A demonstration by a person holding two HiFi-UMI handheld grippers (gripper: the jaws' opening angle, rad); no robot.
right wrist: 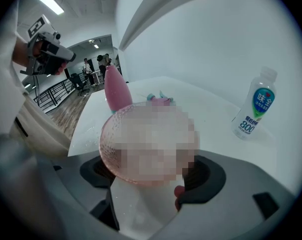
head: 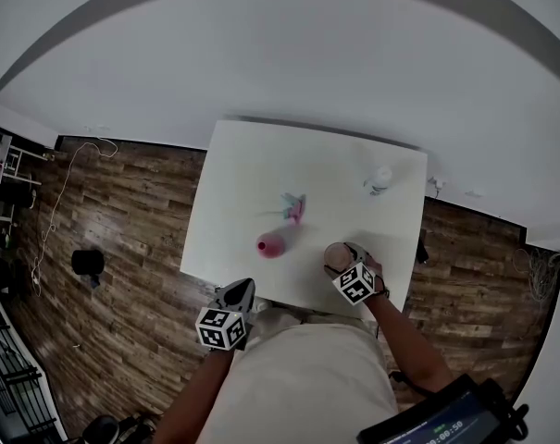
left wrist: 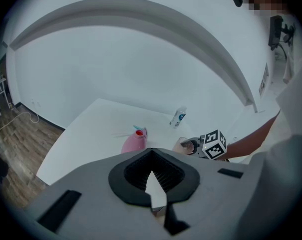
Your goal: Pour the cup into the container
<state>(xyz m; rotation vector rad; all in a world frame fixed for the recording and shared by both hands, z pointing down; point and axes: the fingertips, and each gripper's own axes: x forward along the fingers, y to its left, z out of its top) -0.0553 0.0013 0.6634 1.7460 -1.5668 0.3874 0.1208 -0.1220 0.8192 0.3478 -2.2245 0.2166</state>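
Overhead, the head view shows a white tabletop. The right gripper is near the front edge, its jaws clamped on a pinkish glass cup. Just left of the cup stands a pink container, with a small pink-and-teal object behind it. A plastic bottle is well apart, toward the far right corner. The left gripper is at the front edge, off to the left.

Next, the left gripper view: its jaws stand slightly apart with nothing between them, only pale tabletop showing through. Beyond them are the container, its red mouth upward, the cup and the bottle.

Finally, the right gripper view: the textured cup sits between the jaws, gripped on both sides. The container rises just behind it and the bottle stands upright at right.
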